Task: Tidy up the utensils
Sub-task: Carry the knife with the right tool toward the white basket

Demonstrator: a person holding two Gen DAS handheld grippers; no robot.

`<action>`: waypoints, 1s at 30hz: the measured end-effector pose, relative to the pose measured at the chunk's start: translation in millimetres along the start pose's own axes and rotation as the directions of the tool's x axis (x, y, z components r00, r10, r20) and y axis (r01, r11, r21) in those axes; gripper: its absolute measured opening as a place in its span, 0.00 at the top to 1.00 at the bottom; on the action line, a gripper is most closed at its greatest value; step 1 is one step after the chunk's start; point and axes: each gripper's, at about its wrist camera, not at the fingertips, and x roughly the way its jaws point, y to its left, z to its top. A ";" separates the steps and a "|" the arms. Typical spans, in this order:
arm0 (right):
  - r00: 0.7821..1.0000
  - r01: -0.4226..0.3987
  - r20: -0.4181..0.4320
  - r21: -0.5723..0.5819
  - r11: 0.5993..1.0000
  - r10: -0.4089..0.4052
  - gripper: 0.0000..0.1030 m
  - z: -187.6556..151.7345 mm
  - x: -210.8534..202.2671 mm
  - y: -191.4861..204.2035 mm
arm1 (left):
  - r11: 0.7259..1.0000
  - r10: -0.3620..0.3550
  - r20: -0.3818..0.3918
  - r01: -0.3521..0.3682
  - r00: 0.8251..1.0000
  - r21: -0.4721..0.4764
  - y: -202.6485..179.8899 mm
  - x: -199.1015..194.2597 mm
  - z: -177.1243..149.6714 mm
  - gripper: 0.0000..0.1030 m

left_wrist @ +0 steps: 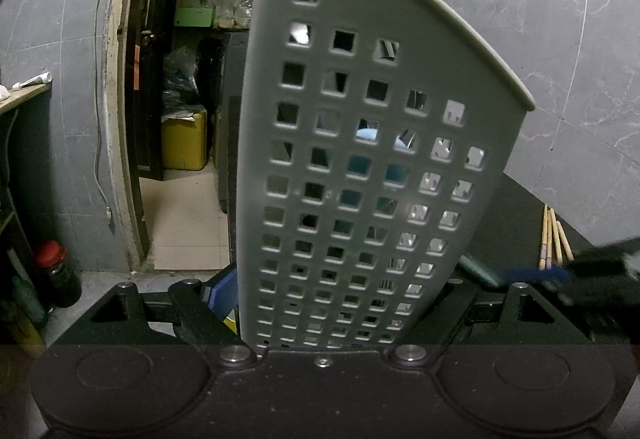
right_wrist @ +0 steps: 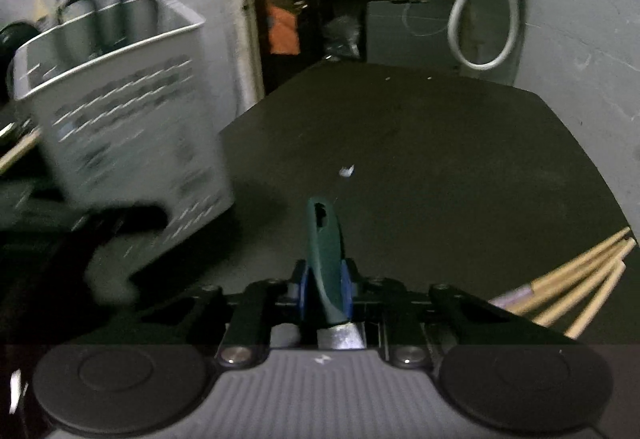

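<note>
A grey perforated utensil basket (left_wrist: 360,99) fills the left wrist view, and my left gripper (left_wrist: 320,291) is shut on its lower part, one finger on each side. In the right wrist view the basket (right_wrist: 128,127) stands at the left of the dark table (right_wrist: 400,139), blurred, with several rounded utensils (right_wrist: 136,15) sticking up from it. My right gripper (right_wrist: 326,287) is shut on a utensil's dark green handle (right_wrist: 324,239), which points away; its metal part (right_wrist: 340,335) lies toward the camera. Several wooden chopsticks (right_wrist: 580,279) lie on the table at the right.
The chopsticks (left_wrist: 554,239) lie right of the basket, beyond the blurred right gripper (left_wrist: 592,271). A white scrap (right_wrist: 346,171) sits mid-table. A grey hose (right_wrist: 480,19) hangs on the back wall. A red-capped bottle (left_wrist: 56,271) stands low at the left, beside an open doorway (left_wrist: 184,159).
</note>
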 end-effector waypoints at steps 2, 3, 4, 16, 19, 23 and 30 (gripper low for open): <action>1.000 -0.010 -0.024 -0.040 0.999 0.010 0.82 -7.0 -10.5 8.4 | 1.000 0.000 0.000 0.000 1.000 0.001 -0.3 -0.2 0.1 0.18; 0.999 -0.011 -0.035 -0.061 0.998 0.009 0.82 -9.3 -14.9 12.3 | 1.000 0.000 0.000 0.000 1.000 0.000 0.1 0.0 0.0 0.18; 0.999 -0.012 -0.046 -0.077 0.997 0.009 0.82 -11.1 -18.3 15.7 | 1.000 -0.001 0.000 0.001 1.000 0.000 0.0 -0.1 0.1 0.18; 0.999 -0.040 -0.019 -0.057 0.998 0.039 0.66 3.6 8.0 10.5 | 1.000 0.002 -0.005 -0.002 1.000 0.005 0.0 1.3 0.3 0.18; 0.999 -0.043 -0.013 -0.063 0.997 0.043 0.79 3.2 8.2 12.1 | 1.000 0.002 -0.005 -0.002 1.000 0.005 0.1 1.5 0.6 0.18; 0.998 -0.055 -0.003 -0.025 0.998 0.055 0.80 4.9 10.9 6.8 | 1.000 0.003 -0.005 -0.003 1.000 0.006 0.2 1.6 0.7 0.18; 0.978 -0.206 0.064 0.222 0.953 0.197 0.80 14.5 11.3 -35.0 | 1.000 0.002 -0.006 -0.002 1.000 0.006 0.4 2.4 1.3 0.18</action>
